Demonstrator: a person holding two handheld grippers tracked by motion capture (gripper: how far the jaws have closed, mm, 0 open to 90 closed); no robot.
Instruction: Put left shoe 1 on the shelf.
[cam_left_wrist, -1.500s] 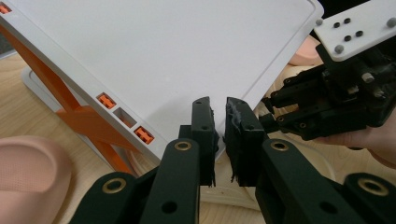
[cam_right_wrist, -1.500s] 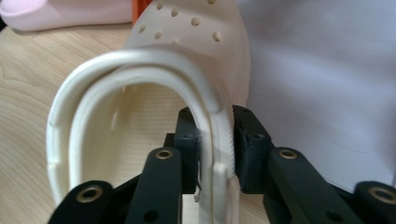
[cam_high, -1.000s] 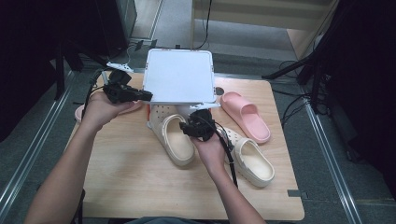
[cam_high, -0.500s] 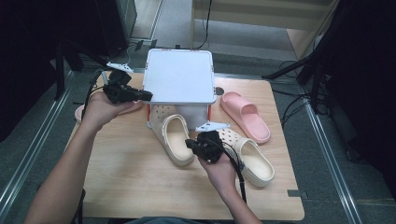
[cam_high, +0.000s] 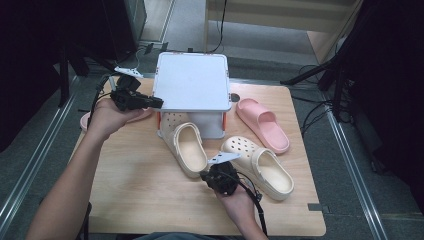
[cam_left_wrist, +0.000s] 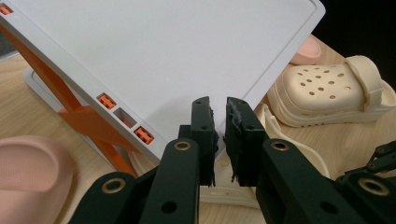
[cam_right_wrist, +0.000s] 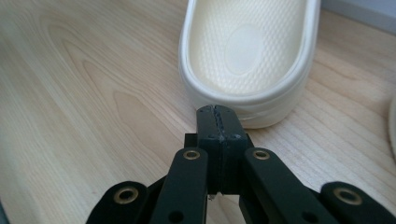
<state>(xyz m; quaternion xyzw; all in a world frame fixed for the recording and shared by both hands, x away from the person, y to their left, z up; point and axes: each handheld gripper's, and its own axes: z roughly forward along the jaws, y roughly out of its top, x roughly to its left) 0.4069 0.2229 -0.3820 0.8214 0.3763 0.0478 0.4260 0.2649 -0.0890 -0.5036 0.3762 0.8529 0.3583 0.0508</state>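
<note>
A white rack (cam_high: 192, 80) with orange braces stands at the back of the wooden table (cam_high: 140, 195). My left gripper (cam_high: 156, 103) is shut on the left edge of its top panel (cam_left_wrist: 140, 56); the jaws (cam_left_wrist: 219, 116) pinch that edge with a narrow gap. One cream clog (cam_high: 189, 147) lies with its toe under the rack, and a second cream clog (cam_high: 260, 165) lies to its right. My right gripper (cam_high: 206, 175) is low over the table just off the first clog's heel (cam_right_wrist: 247, 56). It (cam_right_wrist: 218, 114) is shut with nothing in it.
A pink slipper (cam_high: 262, 124) lies right of the rack, and another pink slipper (cam_high: 86, 120) lies at the table's left edge under my left hand. Dark stands and cables surround the table. Bare wood stretches across the near left.
My right hand has drawn back from the first clog toward the near edge and sunk lower. The left hand has kept still on the rack.
</note>
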